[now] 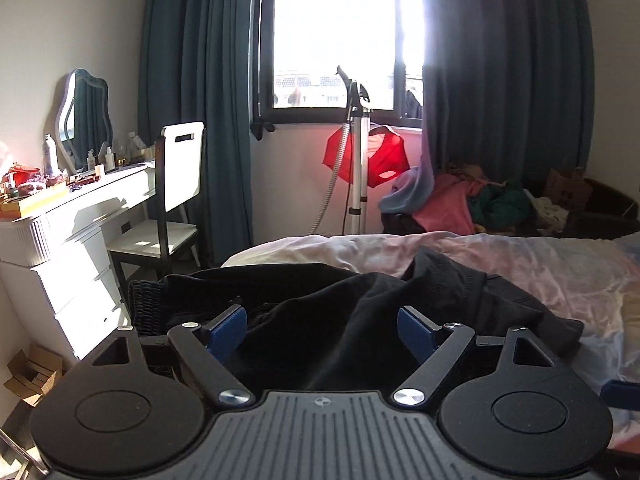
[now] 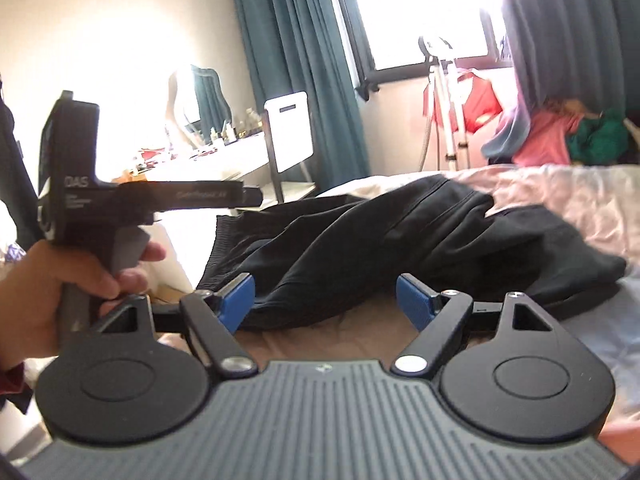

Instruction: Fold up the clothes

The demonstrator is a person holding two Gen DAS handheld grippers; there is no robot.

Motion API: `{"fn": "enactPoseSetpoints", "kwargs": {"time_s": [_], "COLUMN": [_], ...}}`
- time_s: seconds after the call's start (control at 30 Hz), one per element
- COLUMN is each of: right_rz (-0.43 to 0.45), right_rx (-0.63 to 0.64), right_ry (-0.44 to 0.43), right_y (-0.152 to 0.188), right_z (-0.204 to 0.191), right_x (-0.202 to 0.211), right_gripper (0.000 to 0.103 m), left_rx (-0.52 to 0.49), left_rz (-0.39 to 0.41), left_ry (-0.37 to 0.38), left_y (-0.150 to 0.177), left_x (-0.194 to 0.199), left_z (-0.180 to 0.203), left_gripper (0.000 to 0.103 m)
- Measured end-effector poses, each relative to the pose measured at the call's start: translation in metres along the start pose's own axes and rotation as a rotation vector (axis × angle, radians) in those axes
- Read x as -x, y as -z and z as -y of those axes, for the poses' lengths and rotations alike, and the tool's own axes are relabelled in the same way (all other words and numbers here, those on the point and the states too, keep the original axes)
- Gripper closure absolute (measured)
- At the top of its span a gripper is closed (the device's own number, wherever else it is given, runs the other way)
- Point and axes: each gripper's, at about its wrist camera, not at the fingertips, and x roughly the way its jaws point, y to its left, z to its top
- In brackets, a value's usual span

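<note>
A black garment lies crumpled on the bed, its ribbed waistband at the left edge. My left gripper is open, its blue pads wide apart just above the near part of the garment. In the right wrist view the same black garment lies ahead. My right gripper is open and empty, at the garment's near edge over the bedsheet. The left gripper body, held by a hand, shows at the left of the right wrist view.
A white dresser with a mirror and bottles, and a white chair, stand left of the bed. A garment steamer pole with a red top stands under the window. A pile of clothes lies behind the bed.
</note>
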Motion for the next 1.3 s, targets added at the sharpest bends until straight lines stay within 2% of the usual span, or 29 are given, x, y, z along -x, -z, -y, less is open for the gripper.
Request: {"fn": "enactPoseSetpoints", "kwargs": {"time_s": [0.07, 0.17, 0.4, 0.5, 0.67, 0.8, 1.03, 1.3], "right_rz": [0.021, 0.030, 0.054, 0.024, 0.066, 0.079, 0.069, 0.087], "right_rx": [0.046, 0.045, -0.072, -0.097, -0.111, -0.148, -0.136, -0.176], "right_ry": [0.035, 0.078, 0.119, 0.142, 0.159, 0.153, 0.172, 0.177], "right_y": [0.000, 0.007, 0.061, 0.076, 0.066, 0.065, 0.066, 0.064], "right_z": [0.010, 0.026, 0.077, 0.085, 0.088, 0.094, 0.096, 0.104], "right_x": [0.020, 0.022, 0.025, 0.024, 0.024, 0.027, 0.031, 0.042], "right_gripper": [0.023, 0.023, 0.023, 0.023, 0.023, 0.023, 0.023, 0.023], "left_rx": [-0.022, -0.004, 0.037, 0.046, 0.099, 0.057, 0.009, 0.007], "left_rz": [0.032, 0.051, 0.092, 0.058, 0.026, 0.010, -0.013, -0.055], "left_ry": [0.011, 0.021, 0.044, 0.037, 0.054, 0.059, 0.074, 0.053], "left_y": [0.013, 0.040, 0.101, 0.117, 0.126, 0.135, 0.144, 0.145], "left_x": [0.022, 0.030, 0.045, 0.033, 0.013, 0.003, -0.003, -0.010], "left_z": [0.028, 0.047, 0.089, 0.090, 0.080, 0.087, 0.103, 0.102], "left_gripper": [0.019, 0.018, 0.017, 0.017, 0.017, 0.017, 0.017, 0.018]}}
